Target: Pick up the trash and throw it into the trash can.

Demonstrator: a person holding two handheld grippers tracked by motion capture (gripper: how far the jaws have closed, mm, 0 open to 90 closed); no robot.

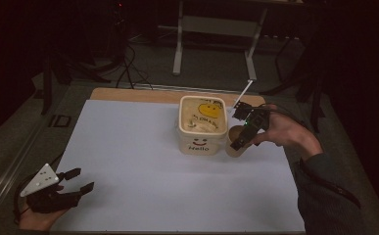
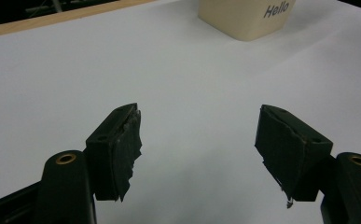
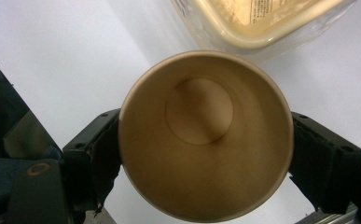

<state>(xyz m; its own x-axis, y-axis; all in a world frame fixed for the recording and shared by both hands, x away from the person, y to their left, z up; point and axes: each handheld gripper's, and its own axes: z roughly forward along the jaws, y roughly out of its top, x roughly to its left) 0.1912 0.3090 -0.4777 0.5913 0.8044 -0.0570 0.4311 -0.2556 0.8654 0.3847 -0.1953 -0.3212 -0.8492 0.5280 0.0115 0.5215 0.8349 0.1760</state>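
A cream tub with a yellow smiley on its lid and "Hello" on its front stands at the middle of the white sheet. Just right of it, my right gripper is shut on a brown paper cup. In the right gripper view both jaws press the sides of the upright cup, which is empty inside, with the tub just beyond. My left gripper lies at the sheet's near left corner, open, with nothing between its jaws. Far ahead of the left gripper stands the tub.
The sheet covers most of a wooden tabletop. A thin white stick slants up behind the right hand. Beyond the table, in the dark, are a desk frame and floor cables. Bare sheet lies left of and in front of the tub.
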